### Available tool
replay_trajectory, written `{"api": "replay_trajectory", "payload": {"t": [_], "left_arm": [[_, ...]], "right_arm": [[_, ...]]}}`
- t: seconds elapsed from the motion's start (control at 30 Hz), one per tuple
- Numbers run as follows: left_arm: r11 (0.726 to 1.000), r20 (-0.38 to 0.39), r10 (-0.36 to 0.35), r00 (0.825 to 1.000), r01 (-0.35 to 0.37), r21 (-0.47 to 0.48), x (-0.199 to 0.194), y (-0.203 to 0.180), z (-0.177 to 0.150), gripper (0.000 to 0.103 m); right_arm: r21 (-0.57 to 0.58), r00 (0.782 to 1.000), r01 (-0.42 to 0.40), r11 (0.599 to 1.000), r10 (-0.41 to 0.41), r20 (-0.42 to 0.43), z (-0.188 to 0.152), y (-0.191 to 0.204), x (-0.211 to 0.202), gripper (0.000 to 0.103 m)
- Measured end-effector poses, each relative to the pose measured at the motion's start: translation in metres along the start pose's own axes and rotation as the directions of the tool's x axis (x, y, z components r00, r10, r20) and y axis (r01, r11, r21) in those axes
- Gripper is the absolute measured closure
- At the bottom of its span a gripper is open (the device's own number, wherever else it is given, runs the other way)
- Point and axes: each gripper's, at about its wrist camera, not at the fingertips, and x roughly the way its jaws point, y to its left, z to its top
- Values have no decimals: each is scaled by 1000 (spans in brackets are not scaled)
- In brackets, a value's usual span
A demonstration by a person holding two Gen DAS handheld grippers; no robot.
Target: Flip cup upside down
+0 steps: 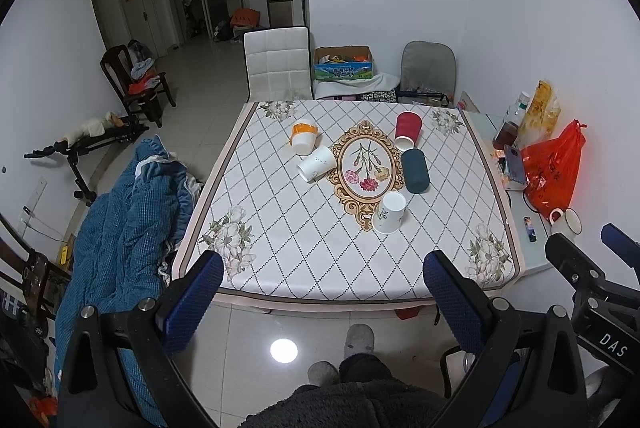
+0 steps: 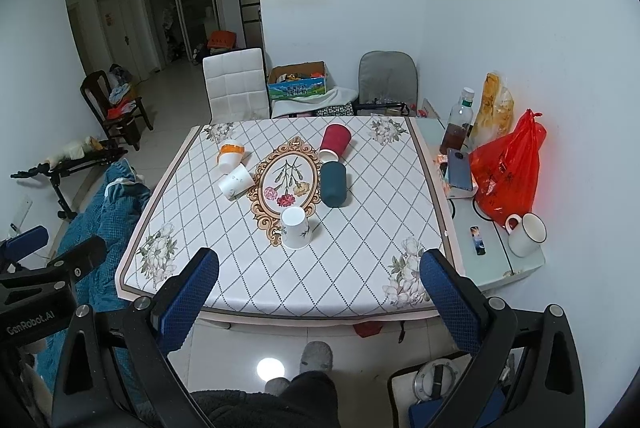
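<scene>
Both hand-held grippers (image 1: pixel 322 292) (image 2: pixel 318 288) wide apart

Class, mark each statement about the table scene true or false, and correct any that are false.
1. Five cups are on the patterned table. True: the red cup, dark teal cup, orange-banded cup, a white cup beside it and the near white cup.
2. The left claw grips the red cup. False: it is open and empty, short of the table.
3. The near white cup stands upside down. True.
4. The right claw is shut. False: it is open, holding nothing.
5. The dark teal cup stands upright, mouth up. False: its mouth is not up; a closed end shows.
</scene>
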Motion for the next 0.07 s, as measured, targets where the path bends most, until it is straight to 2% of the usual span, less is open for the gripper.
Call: {"api": "replay_trajectory", "payload": {"t": [0.07], "left_arm": [[1000,0,-4,1000,4,-2,-1,0,-1,1]], "right_arm": [[1,1000,0,1000,0,1,0,0,0,1]]}}
